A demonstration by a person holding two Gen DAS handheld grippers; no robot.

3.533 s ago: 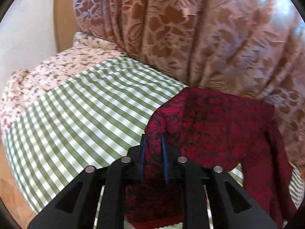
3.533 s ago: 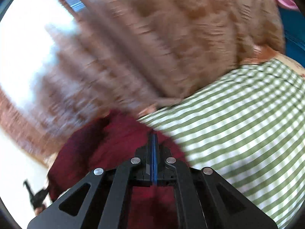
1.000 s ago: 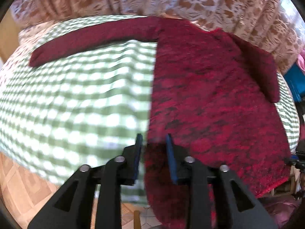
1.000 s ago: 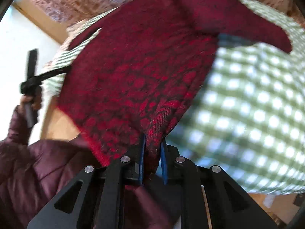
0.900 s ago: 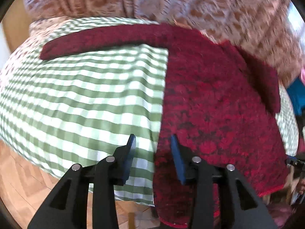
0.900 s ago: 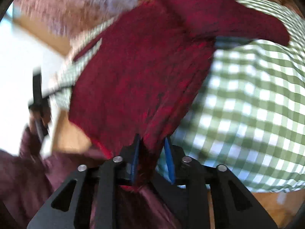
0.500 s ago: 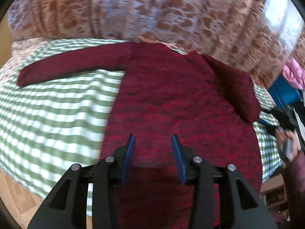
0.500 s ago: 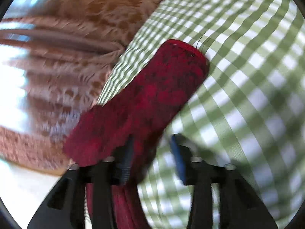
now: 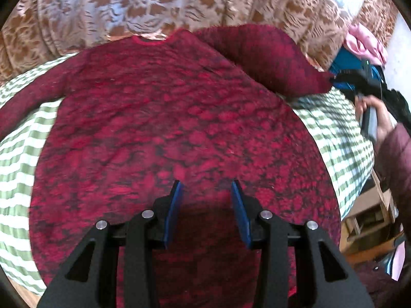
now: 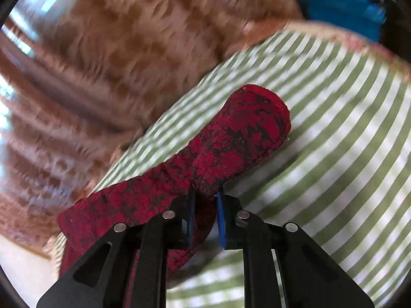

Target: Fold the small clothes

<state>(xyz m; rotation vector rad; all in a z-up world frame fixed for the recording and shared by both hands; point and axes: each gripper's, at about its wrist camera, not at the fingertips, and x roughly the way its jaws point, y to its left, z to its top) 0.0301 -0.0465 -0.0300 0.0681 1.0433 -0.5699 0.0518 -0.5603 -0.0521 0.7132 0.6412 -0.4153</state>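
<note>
Sleeve pinched, body free: the fold could drag crooked.
The dark red patterned knit sweater [image 9: 174, 128] lies flat on the green-and-white checked bedcover [image 9: 15, 159]; the right gripper [image 10: 205, 215] clamps its sleeve [image 10: 241, 138] near the cuff, while the left gripper [image 9: 206, 210] hovers spread apart, so nothing anchors the body.

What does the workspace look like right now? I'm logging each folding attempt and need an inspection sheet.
Surface: green-and-white checked cloth over a raised surface.
Job's things: red sweater spread flat, neckline at the far edge; right sleeve lifted off the cloth.
Clutter: pink cloth and a blue object at the far right.
Grippers: left tongs open above the sweater's hem, holding nothing; right tongs closed on the right sleeve near its cuff.
Cables: nothing seen.
Surroundings: floral brown curtain behind; wooden furniture at right.
</note>
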